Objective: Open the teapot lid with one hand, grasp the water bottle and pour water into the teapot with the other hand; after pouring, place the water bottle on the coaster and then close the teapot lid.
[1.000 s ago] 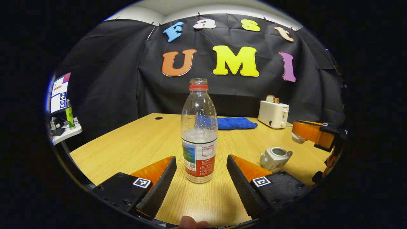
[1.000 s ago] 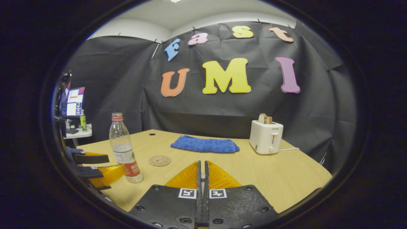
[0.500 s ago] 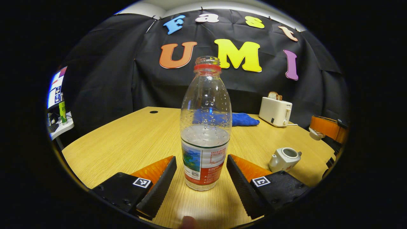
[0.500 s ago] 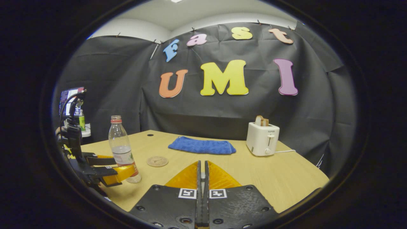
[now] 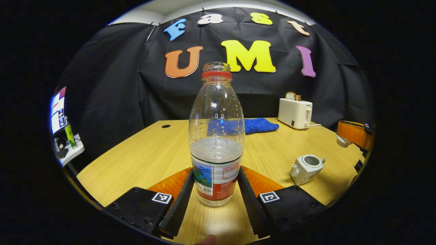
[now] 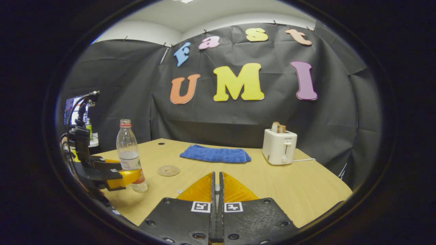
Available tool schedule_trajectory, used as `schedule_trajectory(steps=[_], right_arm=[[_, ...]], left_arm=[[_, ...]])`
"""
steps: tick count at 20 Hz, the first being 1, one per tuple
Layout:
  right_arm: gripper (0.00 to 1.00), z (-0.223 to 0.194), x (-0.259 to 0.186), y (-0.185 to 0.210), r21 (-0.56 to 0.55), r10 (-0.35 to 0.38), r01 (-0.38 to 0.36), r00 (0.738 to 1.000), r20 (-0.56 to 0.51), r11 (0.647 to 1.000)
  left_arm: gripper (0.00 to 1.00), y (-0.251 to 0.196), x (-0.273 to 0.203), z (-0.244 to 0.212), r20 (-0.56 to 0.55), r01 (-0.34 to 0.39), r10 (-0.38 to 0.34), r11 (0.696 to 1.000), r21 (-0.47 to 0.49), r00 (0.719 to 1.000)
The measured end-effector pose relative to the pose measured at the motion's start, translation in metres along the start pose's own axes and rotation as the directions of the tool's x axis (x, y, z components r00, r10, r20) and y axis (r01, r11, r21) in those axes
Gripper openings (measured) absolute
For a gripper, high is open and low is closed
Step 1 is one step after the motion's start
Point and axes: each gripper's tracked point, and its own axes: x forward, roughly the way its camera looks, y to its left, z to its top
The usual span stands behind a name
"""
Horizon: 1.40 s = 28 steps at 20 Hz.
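Observation:
A clear water bottle [image 5: 217, 136] with a red neck ring and no cap, part full, stands upright on the wooden table [image 5: 143, 156]. My left gripper [image 5: 215, 174] is shut on its labelled lower part, one finger on each side; the right gripper view has that bottle [image 6: 127, 153] and left gripper [image 6: 117, 174] at its left. The white teapot [image 5: 305, 168] sits open on the table to the right. The right gripper [image 6: 216, 177] is shut on the teapot lid [image 5: 341, 141], held up above and right of the pot. A round coaster [image 6: 168, 170] lies right of the bottle.
A blue cloth [image 6: 215, 154] lies at the back of the table. A white toaster [image 6: 279, 147] holding bread stands at the back right, its cord trailing to the right. A side shelf with a monitor [image 5: 58, 109] and a green bottle stands off the table's left.
My left gripper's fingers have closed from wide apart onto the bottle's label. The right gripper has kept the lid raised and barely moved.

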Motion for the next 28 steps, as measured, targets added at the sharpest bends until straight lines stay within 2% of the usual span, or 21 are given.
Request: schedule_trajectory(steps=[4, 7, 8, 10, 14, 17, 21, 22, 24, 28], right_arm=[[0.0, -0.002, -0.008, -0.013, 0.004, -0.004, 0.004, 1.0, -0.003, 1.0], [0.02, -0.004, -0.014, -0.021, 0.005, -0.006, 0.006, 1.0, -0.006, 1.0], [0.0, -0.004, -0.016, -0.025, 0.007, -0.007, 0.007, 1.0, -0.005, 1.0], [0.0, -0.005, -0.021, -0.031, 0.007, -0.012, 0.012, 1.0, -0.006, 1.0], [0.0, -0.011, -0.028, -0.045, 0.003, -0.023, 0.023, 1.0, -0.015, 1.0], [0.0, -0.016, -0.031, -0.053, 0.006, -0.027, 0.028, 0.999, -0.022, 1.0], [0.0, -0.022, -0.033, -0.061, 0.007, -0.029, 0.029, 0.999, -0.028, 1.0], [0.0, -0.024, -0.033, -0.062, 0.006, -0.026, 0.027, 0.999, -0.034, 1.0], [0.0, -0.027, -0.034, -0.064, 0.004, -0.023, 0.023, 0.999, -0.039, 1.0], [0.0, -0.03, -0.036, -0.071, 0.012, -0.027, 0.027, 0.999, -0.037, 1.0]], left_arm=[[0.77, 0.007, -0.01, 0.014, 0.025, -0.038, 0.033, 0.979, 0.202, 0.999], [0.76, 0.013, -0.013, 0.016, 0.009, -0.058, 0.059, 0.939, 0.339, 0.998], [0.76, 0.015, -0.014, 0.017, 0.005, -0.062, 0.065, 0.924, 0.378, 0.998], [0.76, 0.019, -0.013, 0.016, -0.004, -0.078, 0.09, 0.882, 0.464, 0.996], [0.76, 0.028, -0.008, 0.015, -0.007, -0.1, 0.139, 0.744, 0.66, 0.99], [0.76, 0.027, -0.006, 0.009, -0.032, -0.077, 0.155, 0.647, 0.759, 0.987], [0.76, 0.021, 0.001, -0.004, -0.07, -0.038, 0.176, 0.546, 0.837, 0.982], [0.76, 0.023, 0.002, -0.003, -0.069, -0.038, 0.188, 0.512, 0.858, 0.98], [0.76, 0.023, 0.003, 0.0, -0.045, -0.047, 0.205, 0.423, 0.905, 0.978], [0.76, 0.011, 0.009, 0.006, -0.007, -0.049, 0.196, 0.278, 0.959, 0.981]])
